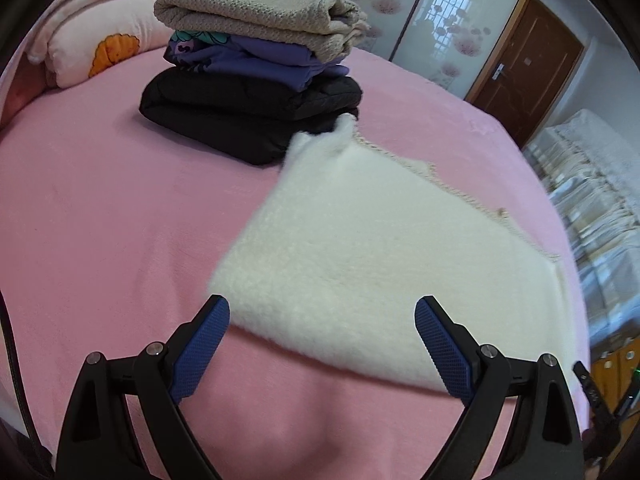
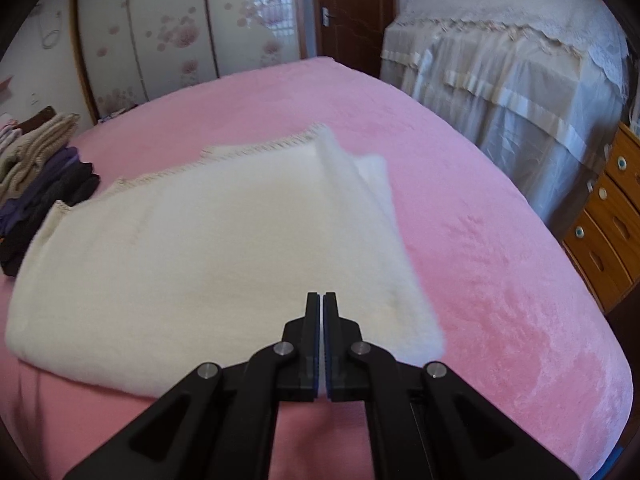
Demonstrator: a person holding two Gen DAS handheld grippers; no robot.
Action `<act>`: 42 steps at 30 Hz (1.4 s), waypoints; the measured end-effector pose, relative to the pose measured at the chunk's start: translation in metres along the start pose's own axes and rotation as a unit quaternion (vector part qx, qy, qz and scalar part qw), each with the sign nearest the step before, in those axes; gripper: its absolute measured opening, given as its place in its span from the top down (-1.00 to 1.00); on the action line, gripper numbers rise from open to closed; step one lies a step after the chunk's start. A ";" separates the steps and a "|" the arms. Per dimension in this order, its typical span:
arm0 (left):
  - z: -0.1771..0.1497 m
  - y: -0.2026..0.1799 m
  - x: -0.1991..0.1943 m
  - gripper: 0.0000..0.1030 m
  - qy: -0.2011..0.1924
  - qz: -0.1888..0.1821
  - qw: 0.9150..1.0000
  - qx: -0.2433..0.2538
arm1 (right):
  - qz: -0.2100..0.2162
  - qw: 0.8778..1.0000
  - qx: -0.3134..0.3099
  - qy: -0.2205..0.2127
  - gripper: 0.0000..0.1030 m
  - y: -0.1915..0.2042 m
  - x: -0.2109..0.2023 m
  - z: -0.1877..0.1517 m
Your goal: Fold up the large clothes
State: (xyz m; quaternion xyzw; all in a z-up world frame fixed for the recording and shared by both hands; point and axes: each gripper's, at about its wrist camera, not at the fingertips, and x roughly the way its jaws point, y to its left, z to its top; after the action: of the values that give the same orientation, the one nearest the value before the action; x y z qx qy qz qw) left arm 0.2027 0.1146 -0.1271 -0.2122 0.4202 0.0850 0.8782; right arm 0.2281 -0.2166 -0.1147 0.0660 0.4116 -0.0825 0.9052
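Note:
A white fleecy garment lies folded flat on the pink bed, its stitched edge at the far side. My left gripper is open and empty, its blue pads just above the garment's near edge. In the right wrist view the same garment spreads in front of my right gripper. Its jaws are closed, with a thin white strip of the fabric showing between them at the near right edge. An upper layer of cloth stands raised at the far right corner.
A stack of folded clothes, beige knit over purple over black, stands behind the garment. A pink quilt lies at the back left. A second covered bed, a wooden drawer chest, wardrobe and door surround the bed.

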 end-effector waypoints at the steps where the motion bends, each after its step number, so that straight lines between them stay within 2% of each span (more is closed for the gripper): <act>1: 0.001 0.000 -0.002 -0.82 0.005 -0.015 1.000 -0.006 | 0.009 1.000 -0.006 -0.009 1.00 0.008 -0.007 0.003; 6: -0.002 0.008 0.001 -0.82 0.030 -0.071 0.996 -0.053 | 0.055 0.997 -0.034 -0.053 1.00 0.047 -0.039 0.019; 9: -0.009 0.018 0.015 -0.82 0.043 -0.089 0.992 -0.082 | 0.081 0.993 -0.048 -0.069 1.00 0.069 -0.047 0.027; 16: -0.029 0.041 0.070 -0.79 0.084 -0.123 0.976 -0.158 | 0.116 0.987 -0.091 -0.057 1.00 0.119 -0.017 0.030; 21: -0.029 0.036 0.094 -0.81 0.065 -0.121 0.978 -0.154 | 0.142 0.985 -0.097 -0.018 1.00 0.139 0.021 0.025; 26: -0.019 0.021 0.108 -0.93 0.036 -0.116 0.984 -0.133 | 0.149 0.984 -0.094 0.007 1.00 0.151 0.050 0.025; 32: -0.010 0.021 0.115 -0.89 0.011 -0.133 0.975 -0.175 | 0.155 0.982 -0.107 0.009 1.00 0.168 0.060 0.027; 34: -0.009 0.022 0.114 -0.70 0.007 -0.130 0.973 -0.188 | 0.160 0.981 -0.111 0.008 1.00 0.173 0.061 0.030; 36: -0.008 0.021 0.114 -0.05 0.007 -0.108 0.977 -0.183 | 0.160 0.980 -0.121 0.007 1.00 0.179 0.061 0.032; 37: -0.007 0.020 0.115 0.03 0.010 -0.101 0.980 -0.173 | 0.159 0.979 -0.126 0.010 1.00 0.182 0.063 0.032; 39: -0.005 0.015 0.111 0.39 0.002 -0.102 0.983 -0.151 | 0.151 0.979 -0.133 0.021 1.00 0.186 0.068 0.030; 42: 0.002 -0.002 0.094 0.60 -0.020 -0.076 0.993 -0.085 | 0.147 0.980 -0.129 0.034 1.00 0.186 0.075 0.026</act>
State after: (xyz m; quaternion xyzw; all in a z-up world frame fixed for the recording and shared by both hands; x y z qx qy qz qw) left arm 0.2643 0.1105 -0.1984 -0.3152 0.3762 0.0575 0.8694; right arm 0.3338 -0.0464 -0.1448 0.0115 0.4347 0.1077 0.8940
